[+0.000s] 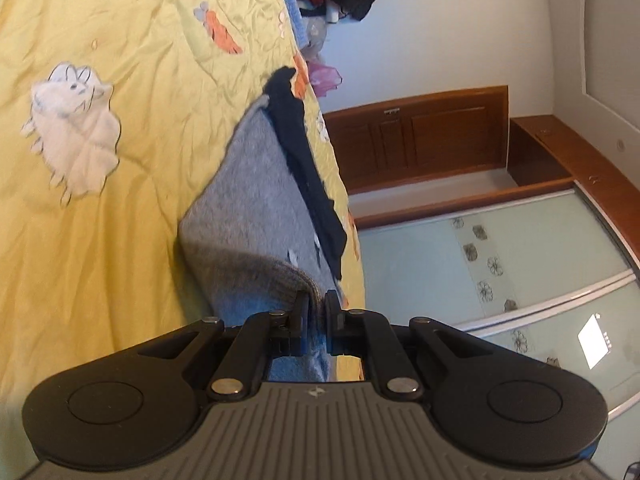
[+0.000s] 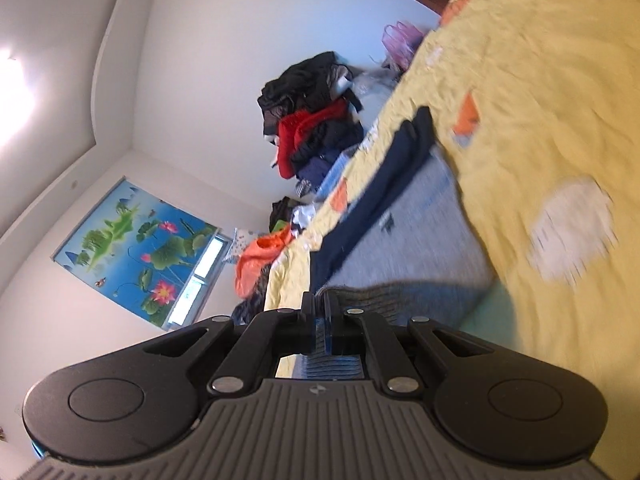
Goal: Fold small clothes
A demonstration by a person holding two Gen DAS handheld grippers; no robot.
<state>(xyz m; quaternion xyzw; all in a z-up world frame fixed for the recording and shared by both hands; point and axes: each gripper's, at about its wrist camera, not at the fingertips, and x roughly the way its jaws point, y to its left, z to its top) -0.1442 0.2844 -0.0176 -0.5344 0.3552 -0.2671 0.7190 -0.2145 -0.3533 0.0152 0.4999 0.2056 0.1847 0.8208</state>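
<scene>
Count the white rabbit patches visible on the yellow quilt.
1. The white rabbit patch lies on the yellow quilt, beside the grey sweater; the right wrist view shows the same patch, blurred. Others may lie outside both views.

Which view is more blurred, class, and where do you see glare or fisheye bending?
Right wrist view: yellow bedspread smeared by motion blur, ceiling light glaring. Left wrist view: sharper; bright reflection on the wardrobe door, wooden cabinet edges bowed by the fisheye.
</scene>
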